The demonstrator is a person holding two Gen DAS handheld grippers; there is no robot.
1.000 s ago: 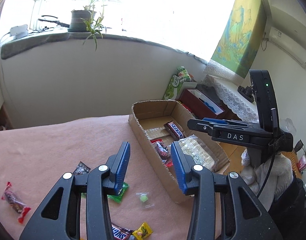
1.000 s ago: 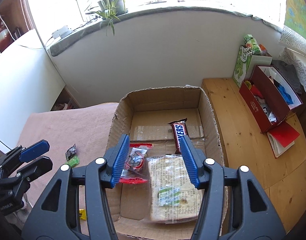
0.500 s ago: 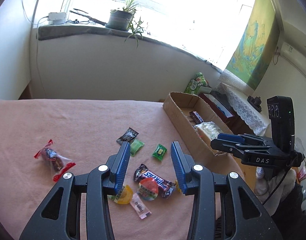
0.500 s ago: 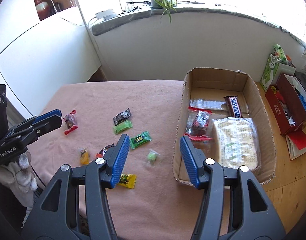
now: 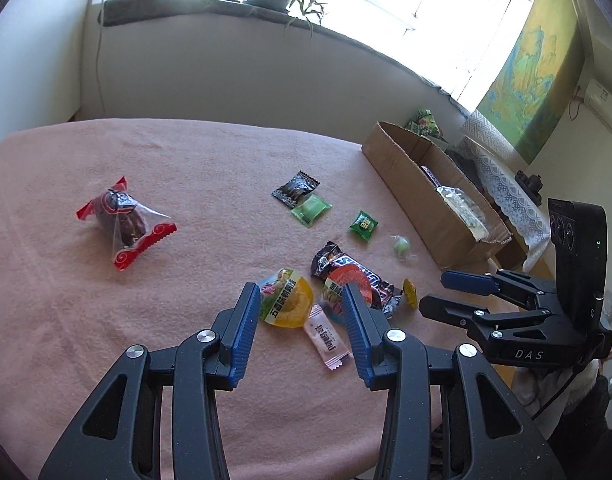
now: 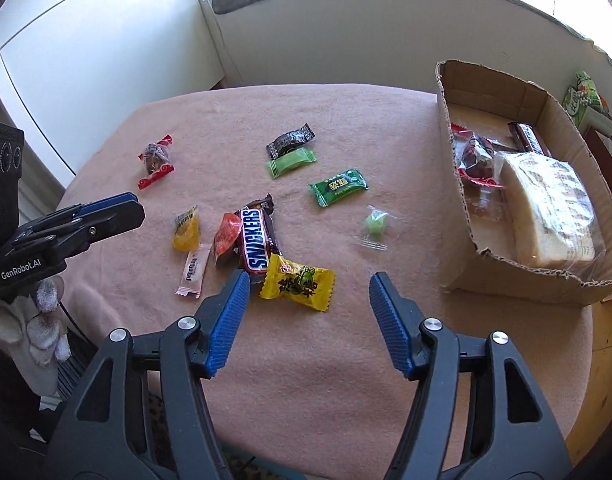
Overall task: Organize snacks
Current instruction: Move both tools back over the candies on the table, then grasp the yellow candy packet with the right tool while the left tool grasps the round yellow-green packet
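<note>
Snacks lie in a loose pile on the pink cloth (image 6: 346, 360). In the right wrist view the yellow candy (image 6: 297, 282) sits at 12 o'clock from the right gripper (image 6: 309, 320), just past its tips. The Snickers bar (image 6: 256, 240) touches it at 10 o'clock. The cardboard box (image 6: 518, 284) stands at 2 o'clock, with a red-wrapped sweet, a dark bar and a big clear pack inside.

Both grippers are wide open and hold nothing. The left gripper (image 5: 301, 328) hangs over the orange jelly cup (image 5: 286, 300) and the pink stick packet (image 5: 326, 334).

I think this is the reach for the next snack. Next, the right gripper should drop around the yellow candy and squeeze.

A second ago the right gripper looked down into the box. Now both have swung back over the pile.
</note>
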